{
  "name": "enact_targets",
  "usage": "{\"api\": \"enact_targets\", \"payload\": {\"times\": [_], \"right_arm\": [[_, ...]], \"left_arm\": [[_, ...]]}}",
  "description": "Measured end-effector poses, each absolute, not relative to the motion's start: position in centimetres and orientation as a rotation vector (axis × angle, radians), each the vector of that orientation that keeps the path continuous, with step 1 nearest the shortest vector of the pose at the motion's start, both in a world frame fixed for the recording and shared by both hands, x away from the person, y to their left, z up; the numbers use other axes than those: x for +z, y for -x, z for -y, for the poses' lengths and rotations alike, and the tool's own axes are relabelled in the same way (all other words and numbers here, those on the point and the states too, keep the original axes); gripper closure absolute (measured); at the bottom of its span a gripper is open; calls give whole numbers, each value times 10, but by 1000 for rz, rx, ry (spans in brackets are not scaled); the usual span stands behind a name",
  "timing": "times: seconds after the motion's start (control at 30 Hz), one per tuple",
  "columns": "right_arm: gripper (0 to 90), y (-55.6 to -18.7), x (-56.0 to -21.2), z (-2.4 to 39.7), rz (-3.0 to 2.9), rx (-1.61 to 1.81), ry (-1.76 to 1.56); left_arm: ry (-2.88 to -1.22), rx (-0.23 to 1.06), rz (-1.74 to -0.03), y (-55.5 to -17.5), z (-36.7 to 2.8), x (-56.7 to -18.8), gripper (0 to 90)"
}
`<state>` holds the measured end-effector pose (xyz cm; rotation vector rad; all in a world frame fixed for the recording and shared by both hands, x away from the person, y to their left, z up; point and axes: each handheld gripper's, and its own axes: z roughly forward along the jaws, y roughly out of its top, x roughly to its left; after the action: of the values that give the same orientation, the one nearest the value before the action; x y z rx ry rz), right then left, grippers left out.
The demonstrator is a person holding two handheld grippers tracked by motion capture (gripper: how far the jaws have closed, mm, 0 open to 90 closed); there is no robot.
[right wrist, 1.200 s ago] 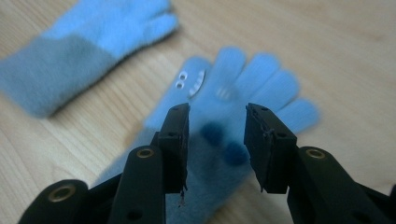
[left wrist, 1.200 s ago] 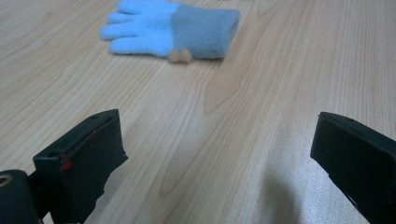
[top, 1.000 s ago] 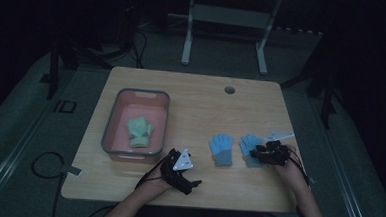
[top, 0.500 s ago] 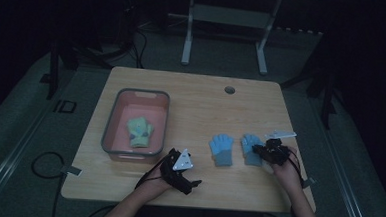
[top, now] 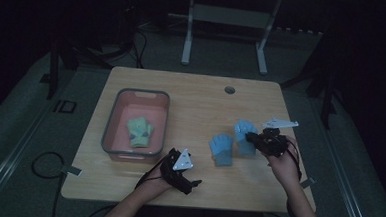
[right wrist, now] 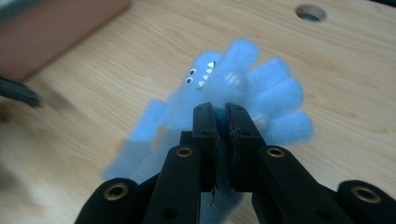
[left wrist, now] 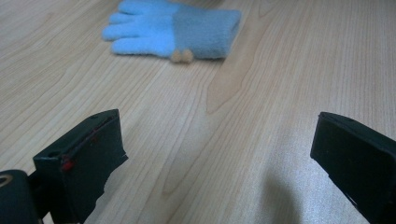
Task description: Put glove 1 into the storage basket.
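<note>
Two light blue gloves are at the table's right. One blue glove [top: 221,150] lies flat; the left gripper view has it [left wrist: 173,28] ahead on the wood. The other blue glove [top: 243,133] hangs tilted above the table with my right gripper [top: 252,138] shut on it. In the right gripper view the jaws [right wrist: 222,109] pinch its cuff, and the glove [right wrist: 271,93] shows a small face. My left gripper [top: 193,177] rests near the front edge, left of the flat glove. It [left wrist: 217,158] is open with nothing between its jaws.
A pink tray [top: 136,92] with a grey rim stands at the table's left [right wrist: 56,28] and holds a green glove [top: 139,132]. A round cable hole [top: 229,90] is at the back of the table [right wrist: 310,11]. Bare wood lies between the tray and the gloves.
My right gripper has risen and shifted toward the tray, lifting the right-hand blue glove off the table. The left gripper and the other glove have stayed put.
</note>
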<state>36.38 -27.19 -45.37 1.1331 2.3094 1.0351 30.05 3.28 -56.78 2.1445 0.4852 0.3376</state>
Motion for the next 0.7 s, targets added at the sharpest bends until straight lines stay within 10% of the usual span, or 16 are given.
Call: {"api": "enact_targets", "payload": {"times": [0.7], "right_arm": [[815,-373,-512,218,-2500,955,-1122]], "left_arm": [[-2119,324,-487,-300,-33,-567,27]]}}
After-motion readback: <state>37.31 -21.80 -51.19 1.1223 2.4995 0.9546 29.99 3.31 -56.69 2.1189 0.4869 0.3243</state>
